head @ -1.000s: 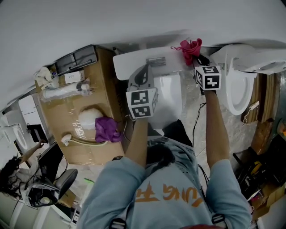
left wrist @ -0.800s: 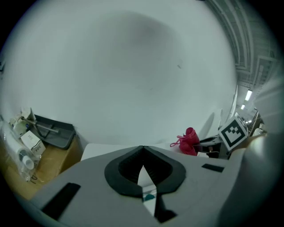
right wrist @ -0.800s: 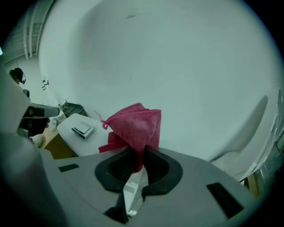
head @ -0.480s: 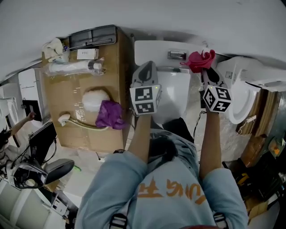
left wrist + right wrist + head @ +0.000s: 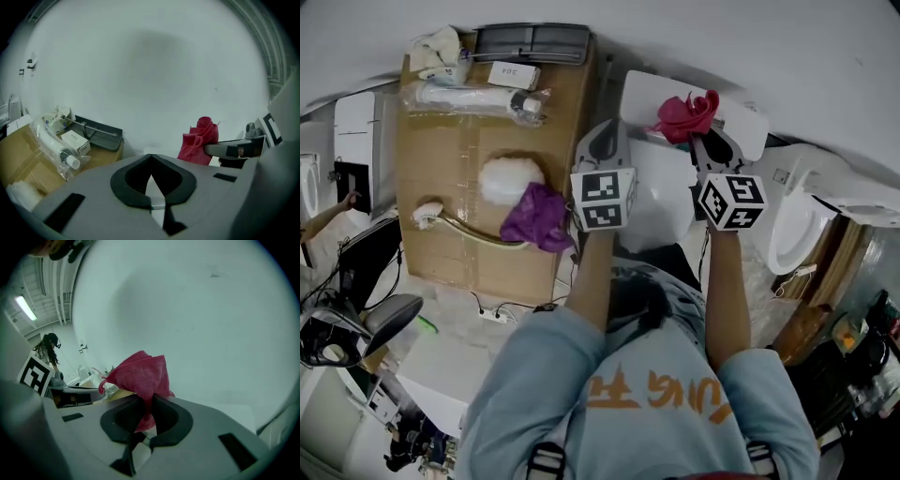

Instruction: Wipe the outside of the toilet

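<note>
right gripper [image 5: 147, 401] clamping red cloth [image 5: 140, 373], bunch poking up | left gripper [image 5: 151, 157] pinched together, nothing in it | purple cloth [image 5: 539, 216] lying on cardboard box [image 5: 441, 164]

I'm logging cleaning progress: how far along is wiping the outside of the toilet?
Done: the red cloth is picked up and clamped in the right gripper. In hand: the cloth is held over the toilet tank; whether it touches is unclear. The left gripper is shut and empty. Left: no wiped patch shows, so the tank and seat lid seem yet to be wiped.
</note>
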`<state>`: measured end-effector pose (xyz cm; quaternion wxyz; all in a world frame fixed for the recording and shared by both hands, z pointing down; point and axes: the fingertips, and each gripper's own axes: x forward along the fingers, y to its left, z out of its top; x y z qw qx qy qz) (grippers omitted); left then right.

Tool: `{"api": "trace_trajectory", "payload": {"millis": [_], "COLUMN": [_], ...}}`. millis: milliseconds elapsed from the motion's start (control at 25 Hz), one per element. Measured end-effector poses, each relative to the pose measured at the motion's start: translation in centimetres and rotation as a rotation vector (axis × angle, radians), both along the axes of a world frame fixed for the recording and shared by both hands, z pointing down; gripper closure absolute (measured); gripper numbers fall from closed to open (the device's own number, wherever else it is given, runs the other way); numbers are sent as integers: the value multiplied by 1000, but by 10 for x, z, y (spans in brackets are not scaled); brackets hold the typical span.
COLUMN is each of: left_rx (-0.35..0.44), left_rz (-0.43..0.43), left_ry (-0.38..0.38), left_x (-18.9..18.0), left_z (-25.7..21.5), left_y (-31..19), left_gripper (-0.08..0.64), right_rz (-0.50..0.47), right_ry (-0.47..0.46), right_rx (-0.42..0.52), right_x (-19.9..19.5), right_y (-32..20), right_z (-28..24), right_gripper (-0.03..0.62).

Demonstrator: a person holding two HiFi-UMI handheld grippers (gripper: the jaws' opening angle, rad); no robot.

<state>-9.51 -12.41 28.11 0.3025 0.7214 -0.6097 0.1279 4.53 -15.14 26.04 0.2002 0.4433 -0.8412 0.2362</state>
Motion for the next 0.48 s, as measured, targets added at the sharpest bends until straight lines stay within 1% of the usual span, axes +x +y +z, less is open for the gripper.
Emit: {"api": "trace_trajectory", "payload": {"millis": [240,360,480], "left_rx": [-16,-25,-38], "left_rz": [-48,-61,-64], "left_ry": [13,21,30], "left_x": [-33,-43,-46], "left_z": [9,14,19], "left_y": [4,5,6], "left_gripper": [535,535,535], "right_rz": [-108,-137,-158], "right_ry": [-23,-14,10], "right_rx": [-28,-39,-52], "right_x": [-70,-91,-103], "right_y": [-3,-6,-9], "right_z": [15,28,42], "right_gripper": [528,528,528]}}
